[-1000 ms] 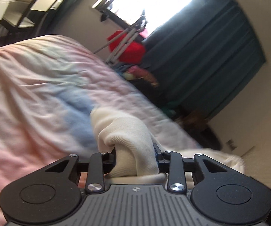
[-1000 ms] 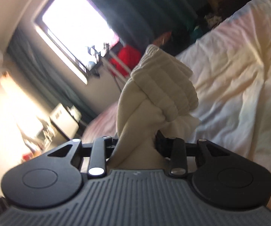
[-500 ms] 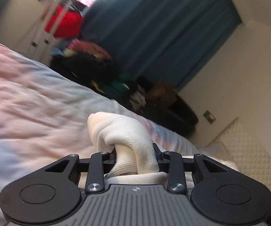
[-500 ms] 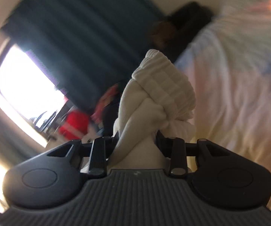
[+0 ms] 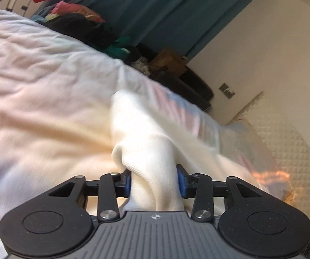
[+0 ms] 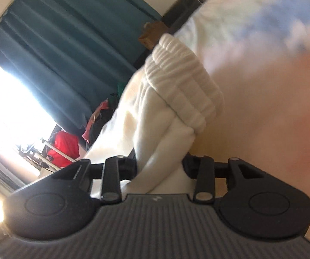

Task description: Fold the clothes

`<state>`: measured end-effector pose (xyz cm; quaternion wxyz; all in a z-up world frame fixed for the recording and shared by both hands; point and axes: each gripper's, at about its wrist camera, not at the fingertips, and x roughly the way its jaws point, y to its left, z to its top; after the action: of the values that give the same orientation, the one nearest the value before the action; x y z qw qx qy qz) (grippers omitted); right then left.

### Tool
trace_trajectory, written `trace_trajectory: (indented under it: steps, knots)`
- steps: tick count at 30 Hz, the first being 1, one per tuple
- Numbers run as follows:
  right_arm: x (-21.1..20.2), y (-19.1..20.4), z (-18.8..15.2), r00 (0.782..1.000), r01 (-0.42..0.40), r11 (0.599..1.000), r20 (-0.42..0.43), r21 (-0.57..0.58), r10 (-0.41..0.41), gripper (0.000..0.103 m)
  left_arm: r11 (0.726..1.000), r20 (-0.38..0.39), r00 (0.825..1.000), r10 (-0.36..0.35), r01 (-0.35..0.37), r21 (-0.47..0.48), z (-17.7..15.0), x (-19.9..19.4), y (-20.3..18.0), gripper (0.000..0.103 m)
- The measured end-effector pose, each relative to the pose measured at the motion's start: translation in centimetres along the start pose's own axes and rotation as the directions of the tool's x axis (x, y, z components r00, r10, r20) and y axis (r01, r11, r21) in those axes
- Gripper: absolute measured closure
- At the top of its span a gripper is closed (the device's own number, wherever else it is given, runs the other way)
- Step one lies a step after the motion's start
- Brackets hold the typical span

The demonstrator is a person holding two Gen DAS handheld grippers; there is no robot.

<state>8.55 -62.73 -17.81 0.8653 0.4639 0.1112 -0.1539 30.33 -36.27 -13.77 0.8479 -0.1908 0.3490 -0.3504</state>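
Item: cream sweater, soft knit with ribbed trim. Location: centre of both wrist views, spread from the grippers out over the bedspread. In the left wrist view the cloth runs from the lower centre toward the right of the frame, where a blurred striped patch shows on it; what that patch is cannot be told.

Left gripper: closed most of the way onto a bunched fold of the sweater, blue pads pressing it from both sides. The gather rises in a hump just above the fingers. Judged purpose: a firm hold on one edge or corner so it can be carried across.

Right gripper: likewise clamped on the sweater, with only the width of the pinched cloth between the fingers. A ribbed cuff stands up beyond them at frame centre, so this hold appears to be at a sleeve end or hem. Judged purpose: pairing with the other hold so the garment stays stretched between two points rather than sagging.

Surroundings: teal curtain across the upper left of the right wrist view, bright window at left; a heap of dark and coloured clothes at the upper left of the left wrist view beyond the bed edge; a quilted cream surface at far right.

Condition: strong motion blur in both views. Task status, as judged: fold under way, garment not yet laid flat.
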Motion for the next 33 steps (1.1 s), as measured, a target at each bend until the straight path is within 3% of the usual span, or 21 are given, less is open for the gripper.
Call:
trace_trajectory:
  steps: [1,4,6,11,13,15,20,22,23,25,29,33]
  knots:
    - [-0.1,0.1,-0.4,1.0,0.012,1.0,0.007,-0.01,-0.012,0.061,0.999,0.001,1.0,0.024,-0.024,0.029,-0.4,-0.1,-0.1,0.043]
    - [-0.6,0.3,-1.4,0.998,0.051,0.998,0.027,-0.04,-0.05,0.056,0.991,0.002,0.996,0.09,-0.09,0.101,-1.5,0.1,-0.8,0.033]
    - [-0.7,1.3,-0.8,0.994,0.108,0.993,-0.005,-0.043,-0.109,0.053,0.985,-0.024,0.993,0.112,-0.108,0.135,-1.6,0.0,-1.8,0.023]
    - [-3.2,5.6,1.1,0.944,0.315,0.946,-0.078,-0.081,-0.321,0.053,0.958,-0.059,0.979,0.196,-0.178,0.225,-1.1,-4.0,-5.7,0.021]
    - [-5.2,7.9,1.1,0.936,0.331,0.932,-0.073,-0.151,-0.344,0.053,0.949,-0.042,0.98,0.197,-0.179,0.258,-0.7,-6.5,-7.5,0.021]
    - [-7.4,10.1,1.3,0.949,0.288,0.935,-0.071,-0.208,-0.308,0.053,0.941,-0.011,0.982,0.186,-0.175,0.291,-0.4,-9.5,-9.5,0.018]
    - [-12.5,15.1,2.0,0.973,0.205,0.917,-0.034,-0.343,-0.23,0.049,0.892,0.119,0.971,0.209,-0.239,0.384,-0.5,-18.1,-15.8,0.0]
    - [-15.9,17.1,1.9,0.982,0.173,0.905,-0.004,-0.388,-0.19,0.028,0.882,0.154,0.969,0.195,-0.242,0.405,-1.0,-21.5,-17.9,0.0]
    - [-17.4,18.1,1.8,0.987,0.15,0.906,0.006,-0.396,-0.161,0.01,0.877,0.167,0.968,0.187,-0.241,0.416,-1.3,-23.1,-18.8,0.0]
    - [-19.7,19.6,1.9,0.992,0.125,0.904,0.021,-0.41,-0.127,0.0,0.867,0.194,0.965,0.174,-0.244,0.434,-1.9,-26.1,-20.6,0.0]
    - [-24.3,22.7,1.0,0.995,0.097,0.876,0.065,-0.473,-0.075,0.0,0.853,0.234,0.96,0.154,-0.248,0.459,-3.2,-31.8,-23.2,0.0]
    - [-28.4,25.4,-1.3,0.994,0.099,0.823,0.096,-0.559,-0.055,0.0,0.849,0.28,0.951,0.134,-0.256,0.463,-4.6,-37.6,-24.7,0.0]
